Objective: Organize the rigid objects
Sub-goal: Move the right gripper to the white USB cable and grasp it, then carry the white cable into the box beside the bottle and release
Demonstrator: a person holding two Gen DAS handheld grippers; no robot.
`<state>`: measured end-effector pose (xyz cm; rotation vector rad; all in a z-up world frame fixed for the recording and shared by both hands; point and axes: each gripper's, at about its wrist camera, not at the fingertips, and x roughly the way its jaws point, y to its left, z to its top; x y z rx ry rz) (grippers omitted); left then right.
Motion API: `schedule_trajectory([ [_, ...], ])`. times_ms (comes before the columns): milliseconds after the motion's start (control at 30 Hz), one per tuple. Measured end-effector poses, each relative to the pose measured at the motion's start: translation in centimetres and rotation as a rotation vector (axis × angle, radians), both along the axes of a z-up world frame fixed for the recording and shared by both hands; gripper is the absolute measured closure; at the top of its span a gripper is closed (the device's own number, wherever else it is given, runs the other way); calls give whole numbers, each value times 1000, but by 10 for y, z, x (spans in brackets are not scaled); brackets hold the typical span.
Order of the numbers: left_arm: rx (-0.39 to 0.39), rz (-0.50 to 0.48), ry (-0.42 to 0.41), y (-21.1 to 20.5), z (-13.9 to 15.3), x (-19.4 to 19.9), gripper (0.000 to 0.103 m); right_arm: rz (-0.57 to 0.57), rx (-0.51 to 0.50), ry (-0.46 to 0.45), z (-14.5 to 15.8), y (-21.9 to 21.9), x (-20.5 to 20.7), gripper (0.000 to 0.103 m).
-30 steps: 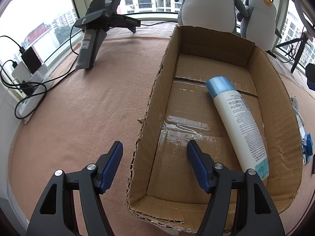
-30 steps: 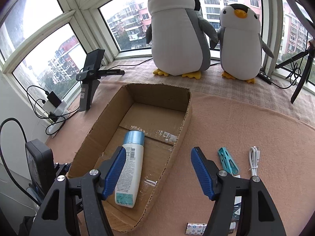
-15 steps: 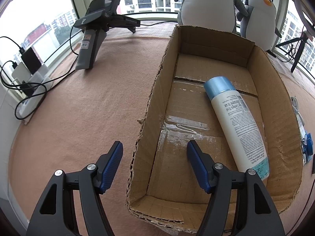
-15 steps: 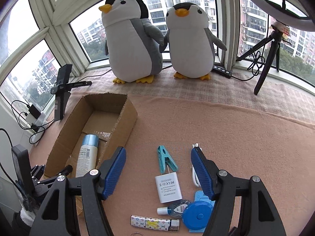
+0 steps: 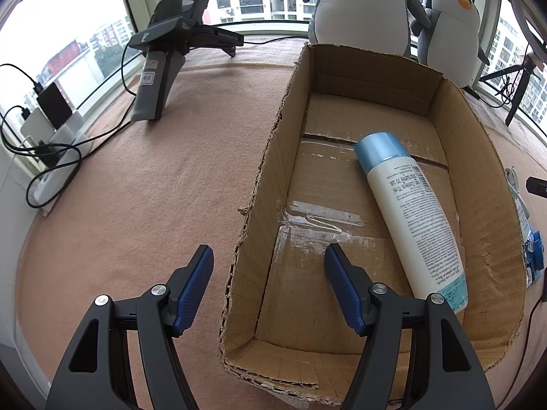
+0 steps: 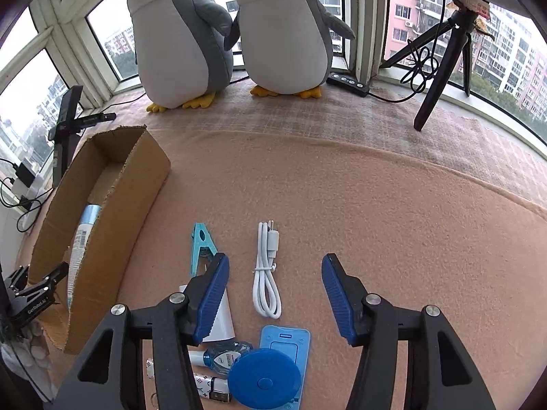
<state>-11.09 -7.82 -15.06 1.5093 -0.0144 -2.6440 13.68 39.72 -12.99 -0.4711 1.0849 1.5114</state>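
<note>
A pink blanket point(image 6: 359, 205) covers the whole table. At the far side, by the windows, two plush penguins point(image 6: 181, 34) stand side by side, and a black tripod point(image 6: 444, 54) stands to their right.

The cardboard box point(image 5: 478, 177) lies open on the left part of the blanket. Inside it there is only one thing: a white bottle point(image 5: 415, 220) with a light blue cap, lying on its side on the box floor, near the right wall, with the cap toward the far end.

The left gripper point(image 5: 268, 285) hangs at the near left corner of the box. Its jaws are spread wide and hold nothing; one finger is outside the left wall, the other is over the box floor.

The right gripper point(image 6: 273, 294) is over the small things right of the box, also spread wide and empty. Between its fingers lies a coiled white cable point(image 6: 266, 273). Left of the cable is a teal clothespin point(image 6: 201, 249). Nearer are a white charger point(image 6: 224, 321), a blue flat case point(image 6: 287, 341), a round blue disc point(image 6: 263, 379), a small clear bottle point(image 6: 222, 357) and a patterned lighter point(image 6: 205, 384).
</note>
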Motion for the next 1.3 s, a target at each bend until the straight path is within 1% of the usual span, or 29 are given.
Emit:
schedule_trajectory([
  [33, 0, 0, 0, 0, 0, 0, 35, 8, -8, -4, -3, 2, -1, 56],
  [167, -1, -1, -1, 0, 0, 0, 35, 27, -33, -13, -12, 8, -7, 61],
  [333, -1, -1, 0, 0, 0, -1, 35, 38, -58, -26, -18, 15, -10, 71],
  [600, -2, -2, 0, 1, 0, 0, 35, 61, -77, -57, -21, 21, -14, 74],
  [667, -2, -2, 0, 0, 0, -1, 35, 65, -83, -61, -22, 23, -15, 76],
  [733, -1, -2, 0, 0, 1, -1, 35, 70, -91, -68, -24, 25, -16, 82],
  [833, -3, -3, 0, 0, 0, 0, 35, 80, -92, -87, -26, 25, -18, 84],
  [1000, -3, -3, 0, 0, 0, 0, 35, 84, -93, -90, -26, 25, -17, 88],
  [1300, -1, -4, 0, 0, 0, 0, 35, 47, -82, -70, -25, 21, -14, 89],
])
